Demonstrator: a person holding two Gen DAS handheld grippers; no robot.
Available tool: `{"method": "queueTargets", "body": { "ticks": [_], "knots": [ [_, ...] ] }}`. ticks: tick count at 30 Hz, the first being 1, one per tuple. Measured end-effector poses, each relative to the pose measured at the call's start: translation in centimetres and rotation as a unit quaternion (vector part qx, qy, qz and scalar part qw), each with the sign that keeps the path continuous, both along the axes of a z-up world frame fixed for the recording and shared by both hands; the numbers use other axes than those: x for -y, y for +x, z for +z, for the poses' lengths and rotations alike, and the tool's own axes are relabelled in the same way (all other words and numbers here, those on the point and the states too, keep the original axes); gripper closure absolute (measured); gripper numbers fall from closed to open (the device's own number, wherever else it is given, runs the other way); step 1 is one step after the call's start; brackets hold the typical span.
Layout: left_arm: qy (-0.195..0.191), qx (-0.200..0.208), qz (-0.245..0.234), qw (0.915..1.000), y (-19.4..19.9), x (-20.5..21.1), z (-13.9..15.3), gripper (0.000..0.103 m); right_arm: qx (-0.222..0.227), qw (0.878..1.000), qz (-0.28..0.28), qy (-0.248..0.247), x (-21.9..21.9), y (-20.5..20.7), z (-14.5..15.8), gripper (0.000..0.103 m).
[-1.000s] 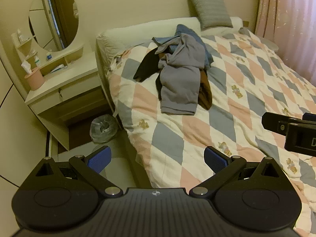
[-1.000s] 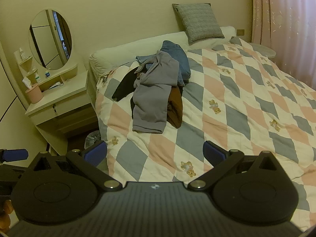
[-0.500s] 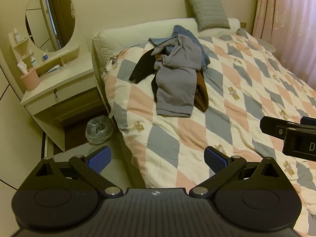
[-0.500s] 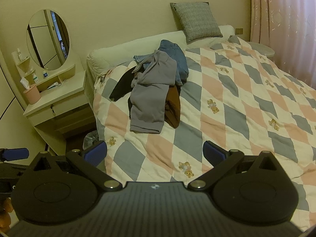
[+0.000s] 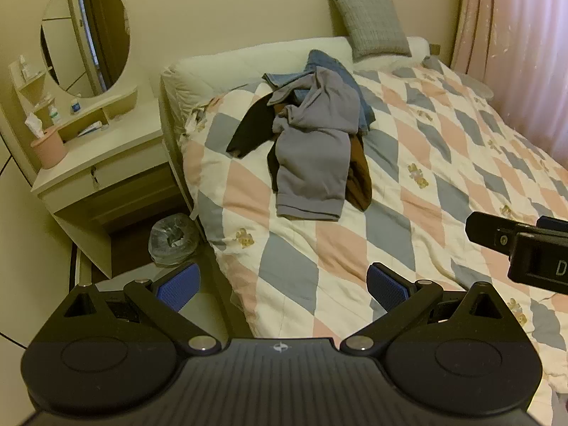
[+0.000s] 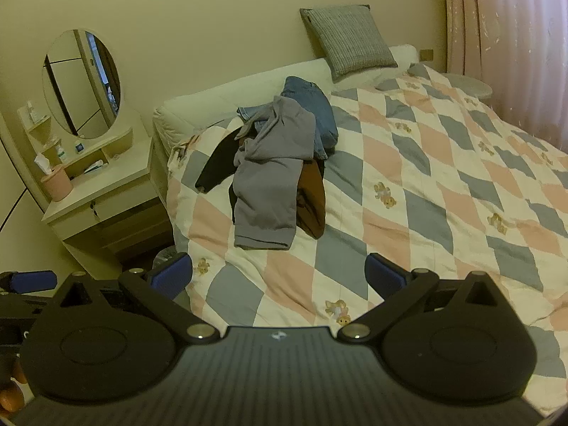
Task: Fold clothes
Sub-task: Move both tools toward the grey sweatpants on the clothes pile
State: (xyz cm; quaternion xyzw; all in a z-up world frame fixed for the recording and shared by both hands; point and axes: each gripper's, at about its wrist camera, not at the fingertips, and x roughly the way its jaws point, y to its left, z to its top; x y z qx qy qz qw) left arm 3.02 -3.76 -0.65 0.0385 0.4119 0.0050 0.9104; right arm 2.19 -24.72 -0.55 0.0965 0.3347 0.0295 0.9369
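A pile of clothes lies on the bed near its head: a grey sweatshirt on top, blue jeans behind it, a brown garment and a black one beneath. My left gripper is open and empty, well short of the pile, over the bed's near corner. My right gripper is open and empty, also short of the pile. The right gripper's side shows at the right edge of the left wrist view.
The bed has a checked quilt and a grey cushion at the headboard. A vanity with an oval mirror and pink cup stands left. A bagged bin sits on the floor. Pink curtains hang right.
Both grippers have drifted slightly left and back, so the bed and pile sit a little further right in view. Both stay open and empty.
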Motion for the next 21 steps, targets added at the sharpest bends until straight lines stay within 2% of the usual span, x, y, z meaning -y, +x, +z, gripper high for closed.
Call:
{"method": "queueTargets", "body": {
  "ticks": [9, 16, 18, 21],
  "knots": [
    [-0.012, -0.030, -0.027, 0.9991, 4.8, -1.2, -2.7, 0.000, -0.021, 1.000, -0.012, -0.003, -0.7, 3.8, -1.9, 0.001],
    [-0.015, -0.095, -0.033, 0.9949, 10.5, -3.8, -7.7, 0.000, -0.081, 0.996, -0.016, 0.023, -0.9, 8.7, -6.3, 0.001],
    [-0.016, -0.117, -0.032, 0.9925, 12.5, -4.7, -9.5, 0.000, -0.096, 0.995, -0.014, 0.012, -1.3, 10.3, -7.9, 0.001],
    [-0.018, -0.136, -0.032, 0.9900, 15.3, -6.2, -12.2, 0.001, -0.110, 0.994, -0.001, -0.011, -2.5, 12.8, -10.2, 0.008]
  ]
}}
